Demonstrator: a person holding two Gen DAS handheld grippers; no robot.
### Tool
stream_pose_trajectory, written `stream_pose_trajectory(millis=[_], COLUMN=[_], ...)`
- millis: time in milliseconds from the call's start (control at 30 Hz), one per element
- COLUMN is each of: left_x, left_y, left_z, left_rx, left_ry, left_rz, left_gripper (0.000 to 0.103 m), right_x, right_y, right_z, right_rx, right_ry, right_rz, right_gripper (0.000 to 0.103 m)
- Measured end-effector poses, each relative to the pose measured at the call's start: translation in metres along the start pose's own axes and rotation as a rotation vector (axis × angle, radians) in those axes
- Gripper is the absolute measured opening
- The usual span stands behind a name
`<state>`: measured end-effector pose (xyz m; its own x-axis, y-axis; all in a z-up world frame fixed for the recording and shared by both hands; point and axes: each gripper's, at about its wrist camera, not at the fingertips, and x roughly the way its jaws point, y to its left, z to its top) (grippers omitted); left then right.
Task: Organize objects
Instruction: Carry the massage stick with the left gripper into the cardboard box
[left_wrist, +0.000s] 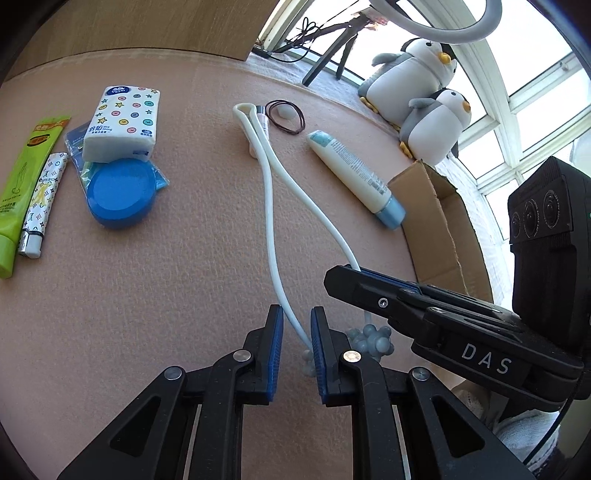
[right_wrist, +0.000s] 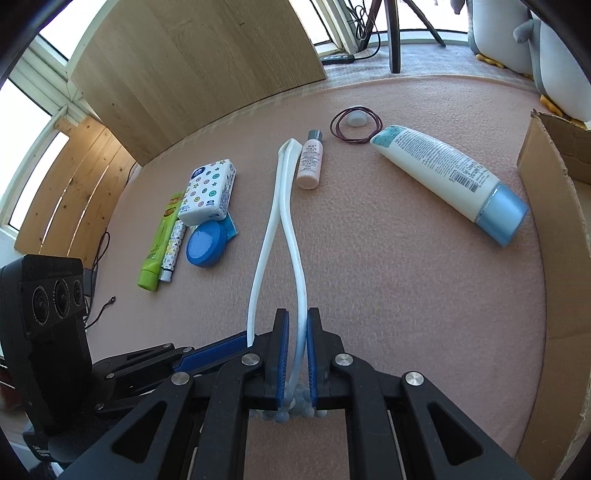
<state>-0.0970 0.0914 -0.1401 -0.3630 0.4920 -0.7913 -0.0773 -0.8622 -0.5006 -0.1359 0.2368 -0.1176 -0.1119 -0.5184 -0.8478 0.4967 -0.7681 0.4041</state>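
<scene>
White cord (right_wrist: 291, 236) pinched by both grippers' fingers, pink bottle (right_wrist: 309, 162) clear only from right wrist

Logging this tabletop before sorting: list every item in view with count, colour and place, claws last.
strap: one, white loop with bluish bead cluster, mat centre, both arms held
small bottle: one, pale pink, beside strap's far end
hair ties: a few loops, dark, far mat, around a white cap
large tube: one, white with blue cap, right of strap
tissue pack: one, white with coloured dots, left, atop blue tin
round tin: one, blue, left
green tube: one, far left
lighter: one, white patterned, beside green tube
cardboard box: one, brown, right edge
plush penguins: two, grey-white, by window
left claw: shut on strap
right claw: shut on strap
</scene>
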Motion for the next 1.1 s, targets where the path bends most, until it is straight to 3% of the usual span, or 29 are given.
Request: stream_pose_trajectory(millis=[533,1100], left_x=[-0.024,0.027], left_y=[-0.075,-0.199], left_z=[0.01,0.019], left_rx=[0.108,0.253], left_ry=[-0.082,-0.048], left_rz=[-0.056,-0.184], left_gripper=[0.017,0.018], right_x=[-0.074,-0.151], right_y=[-0.016,-0.11], right_z=[-0.005,-0.015], right_rx=[0.002,0.134], right_ry=[-0.138,-0.248], right_rz=[-0.026,-0.136], right_gripper=[0.009,0.008])
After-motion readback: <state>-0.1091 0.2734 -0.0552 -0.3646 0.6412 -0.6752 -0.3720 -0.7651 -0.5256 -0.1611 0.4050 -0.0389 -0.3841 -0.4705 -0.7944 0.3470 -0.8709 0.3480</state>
